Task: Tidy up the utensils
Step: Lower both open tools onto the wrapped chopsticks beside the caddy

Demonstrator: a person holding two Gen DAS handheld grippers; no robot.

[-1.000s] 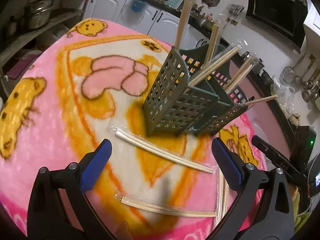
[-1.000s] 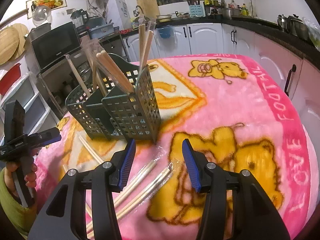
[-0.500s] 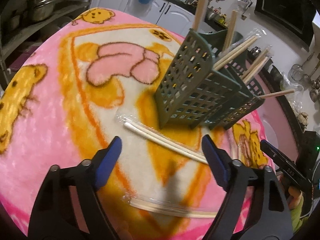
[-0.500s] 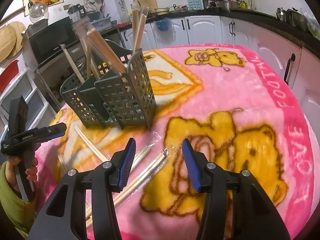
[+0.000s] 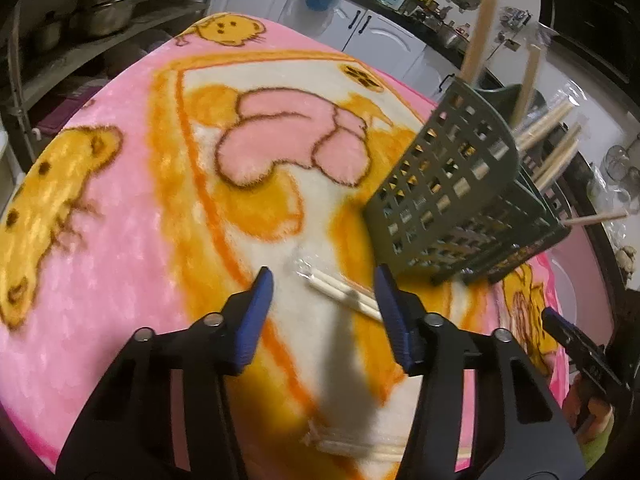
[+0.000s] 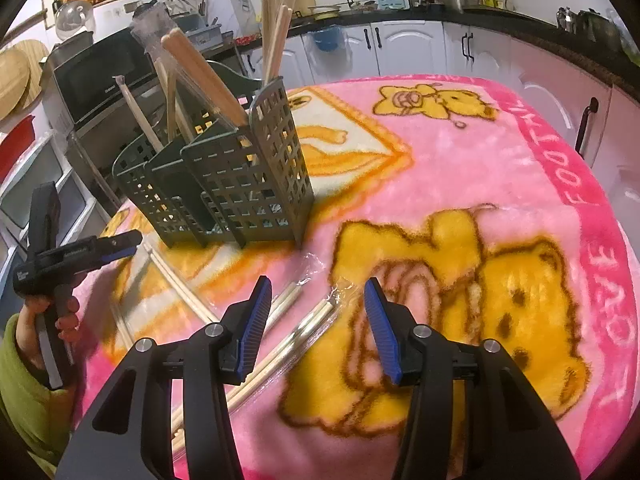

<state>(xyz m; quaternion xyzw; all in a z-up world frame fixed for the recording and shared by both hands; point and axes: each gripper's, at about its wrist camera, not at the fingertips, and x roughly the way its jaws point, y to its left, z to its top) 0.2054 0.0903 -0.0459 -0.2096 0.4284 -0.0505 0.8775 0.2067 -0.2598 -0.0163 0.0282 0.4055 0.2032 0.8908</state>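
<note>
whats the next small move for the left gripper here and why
Probably lower the left gripper a little and close on the plastic-wrapped pair of pale wooden chopsticks. Its blue-padded jaws stand open, that pair lies on the pink cartoon blanket between the tips, ungripped, and the green slotted plastic utensil holder stands just beyond.

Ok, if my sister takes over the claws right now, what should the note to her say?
Left claw: open, holding nothing, low over one wrapped chopstick pair on the pink blanket.
Right claw: open, holding nothing, over another wrapped pair, its tip between the fingers.
The green holder stands on the blanket and already has several chopsticks upright in it.
Left to do: the loose wrapped pairs, these two, one beside the right claw, one at the near edge in the left view, still lie on the blanket and need to go into the holder.
</note>
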